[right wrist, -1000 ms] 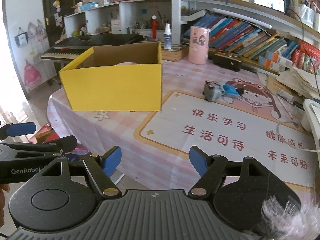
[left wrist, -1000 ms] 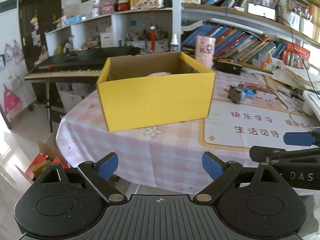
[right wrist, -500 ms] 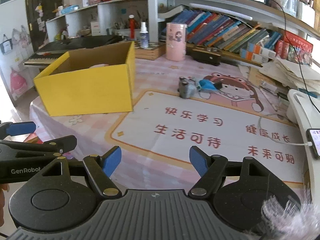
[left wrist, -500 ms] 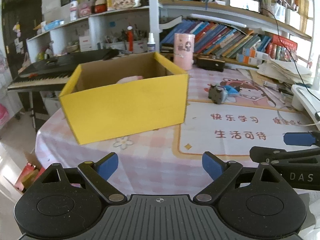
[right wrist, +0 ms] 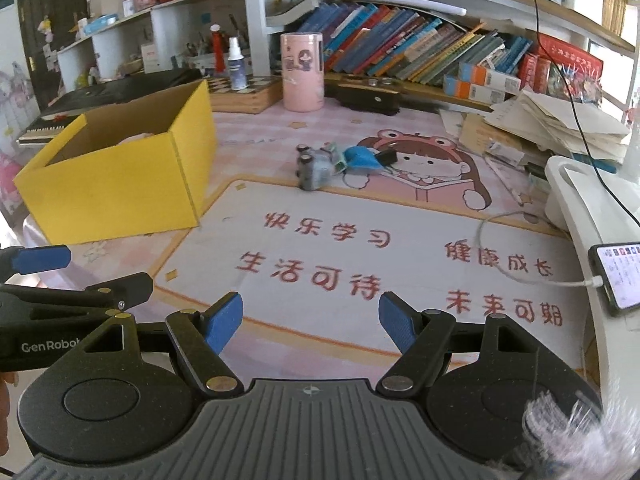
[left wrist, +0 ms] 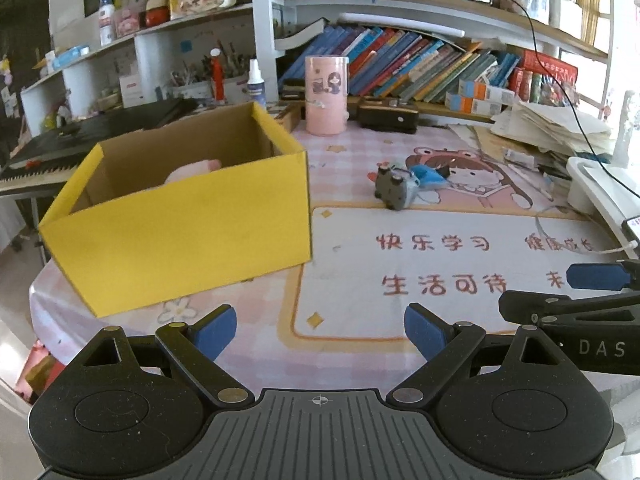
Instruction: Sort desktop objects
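Note:
A yellow cardboard box stands open on the left of the table, with a pink soft object inside; it also shows in the right wrist view. A small grey toy lies beside a blue item on the mat, also in the right wrist view as the toy and blue item. My left gripper is open and empty above the table's near edge. My right gripper is open and empty, beside the left one.
A pink cylinder and a black case stand at the back before shelves of books. A paper stack and white stand with a phone are at the right. A keyboard sits behind the box.
Both grippers have moved right and forward over the table; the box has shifted left in both views and the toys are nearer. Both stay open.

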### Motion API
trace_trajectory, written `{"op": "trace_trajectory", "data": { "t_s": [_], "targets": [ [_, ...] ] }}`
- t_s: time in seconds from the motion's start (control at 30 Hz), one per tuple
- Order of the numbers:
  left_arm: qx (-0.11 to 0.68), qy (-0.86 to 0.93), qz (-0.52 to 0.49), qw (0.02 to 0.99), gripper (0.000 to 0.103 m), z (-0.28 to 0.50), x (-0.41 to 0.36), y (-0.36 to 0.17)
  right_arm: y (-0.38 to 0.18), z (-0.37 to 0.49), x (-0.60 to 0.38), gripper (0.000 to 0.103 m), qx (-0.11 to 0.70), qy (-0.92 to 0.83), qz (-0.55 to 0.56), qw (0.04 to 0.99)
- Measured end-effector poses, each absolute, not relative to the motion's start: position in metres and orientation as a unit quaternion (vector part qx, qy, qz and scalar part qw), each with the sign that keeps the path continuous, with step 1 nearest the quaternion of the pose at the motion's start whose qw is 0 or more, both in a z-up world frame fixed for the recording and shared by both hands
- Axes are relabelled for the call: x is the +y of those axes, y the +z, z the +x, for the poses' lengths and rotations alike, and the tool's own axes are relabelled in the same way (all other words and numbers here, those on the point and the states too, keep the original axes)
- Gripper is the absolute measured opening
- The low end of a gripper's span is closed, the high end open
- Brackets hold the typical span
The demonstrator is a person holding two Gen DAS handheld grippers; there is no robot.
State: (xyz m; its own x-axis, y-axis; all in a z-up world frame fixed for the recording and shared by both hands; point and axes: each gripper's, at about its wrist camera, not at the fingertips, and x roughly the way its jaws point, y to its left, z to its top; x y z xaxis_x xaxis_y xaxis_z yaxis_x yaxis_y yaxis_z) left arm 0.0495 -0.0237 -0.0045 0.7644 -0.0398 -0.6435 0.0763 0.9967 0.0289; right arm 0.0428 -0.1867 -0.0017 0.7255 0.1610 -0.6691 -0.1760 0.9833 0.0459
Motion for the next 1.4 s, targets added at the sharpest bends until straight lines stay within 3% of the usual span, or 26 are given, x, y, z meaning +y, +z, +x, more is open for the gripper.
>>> {"op": "trace_trajectory", "data": {
  "t_s": [1.4],
  "targets": [
    [0.358, 0.025, -0.013, 0.933, 0.090, 0.192, -0.117, -0.016, -0.009, 0.200, -0.296, 0.073, 0.383, 0.121, -0.006, 0.916]
  ]
}}
